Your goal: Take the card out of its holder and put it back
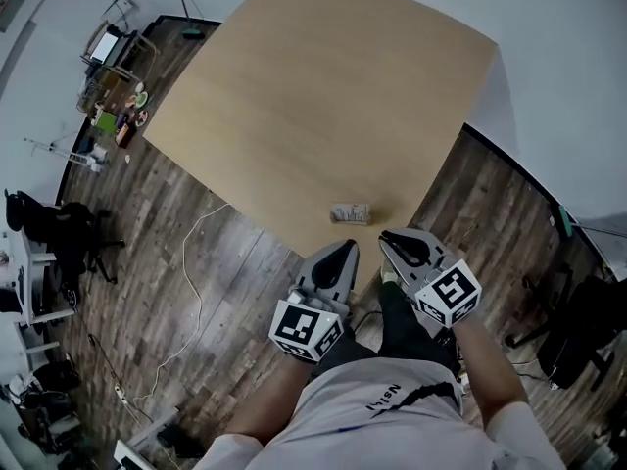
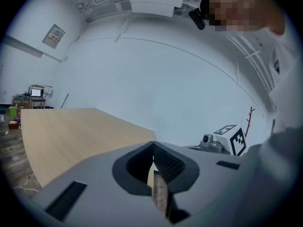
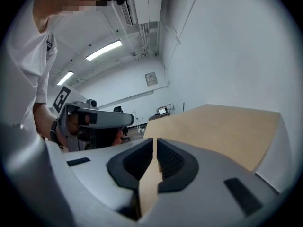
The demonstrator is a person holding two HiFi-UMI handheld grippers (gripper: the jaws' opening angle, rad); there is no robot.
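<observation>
A small card holder with a card in it stands near the front edge of the light wooden table. My left gripper is below the holder, off the table edge, with its jaws shut and nothing between them. My right gripper hovers just right of and below the holder, also shut and holding nothing. In the left gripper view the shut jaws meet at the left gripper, with the right gripper's marker cube beside it. The right gripper points along the table. Neither gripper view shows the holder.
The table stands on a dark plank floor. A white cable trails over the floor at left. A cluttered shelf and dark equipment stand along the left wall. More dark gear sits at the right.
</observation>
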